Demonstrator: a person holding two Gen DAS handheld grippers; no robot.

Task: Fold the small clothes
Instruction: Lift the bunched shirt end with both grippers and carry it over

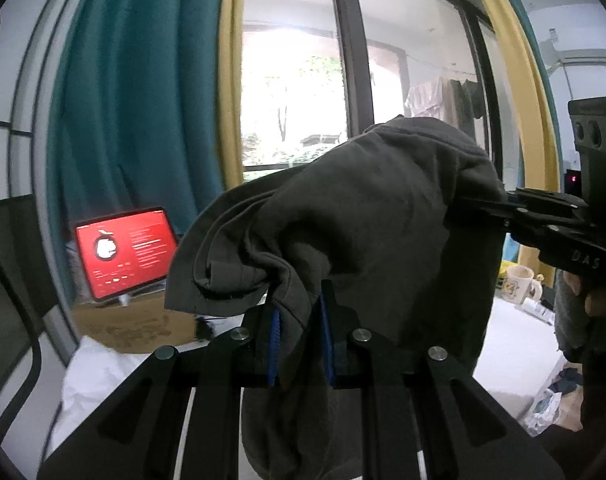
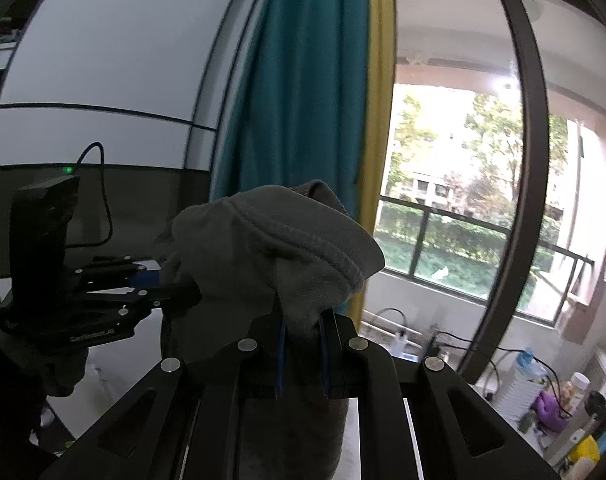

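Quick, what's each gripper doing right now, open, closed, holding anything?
Left gripper: closed on the dark grey garment.
Right gripper: closed on the same garment, at another part of it.

Matt grey knit garment (image 1: pixel 363 216); cardboard-looking box (image 1: pixel 135 324), somewhat blurred.

A red-screened tablet (image 1: pixel 125 252) stands before a teal curtain (image 1: pixel 131 92), a mug (image 1: pixel 519 282) well apart.

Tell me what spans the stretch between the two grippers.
The dark grey garment spans it, pinched by the left gripper and right gripper; both wrist views show it.
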